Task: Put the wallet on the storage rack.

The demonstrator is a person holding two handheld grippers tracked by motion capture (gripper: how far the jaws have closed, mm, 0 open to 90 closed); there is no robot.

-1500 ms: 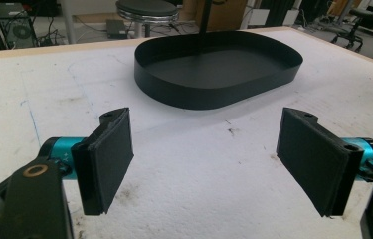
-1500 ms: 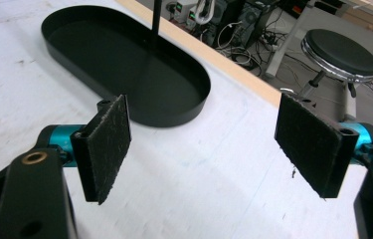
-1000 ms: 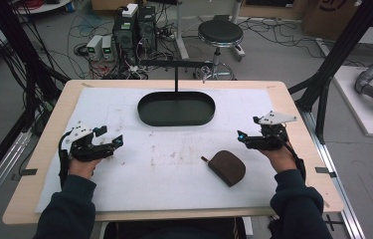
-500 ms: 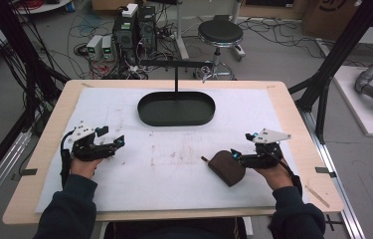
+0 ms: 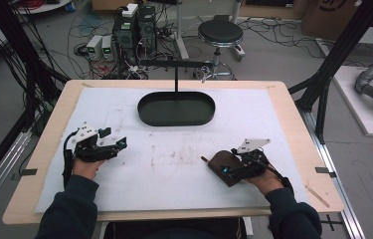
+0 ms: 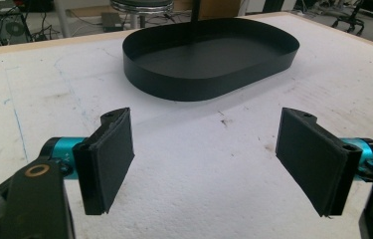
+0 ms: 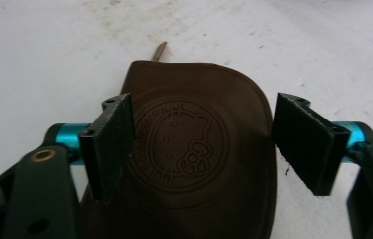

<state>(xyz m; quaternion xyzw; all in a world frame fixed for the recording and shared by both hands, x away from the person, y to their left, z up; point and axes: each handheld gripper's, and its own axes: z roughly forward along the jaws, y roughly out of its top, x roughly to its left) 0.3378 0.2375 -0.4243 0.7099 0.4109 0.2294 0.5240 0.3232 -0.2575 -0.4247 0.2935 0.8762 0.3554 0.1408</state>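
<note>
Squarely between right gripper [image 7: 201, 144] pads: pouch [image 7: 199, 169].

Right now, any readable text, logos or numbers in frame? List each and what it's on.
No text here can be read with certainty.
Brown leather pouch: embossed round seal with a cartoon cat face; the ring of letters around it is too blurred to read.
Black oval tray: no marking visible.
Equipment boxes on the floor behind the table: any labels are too small to read.
</note>
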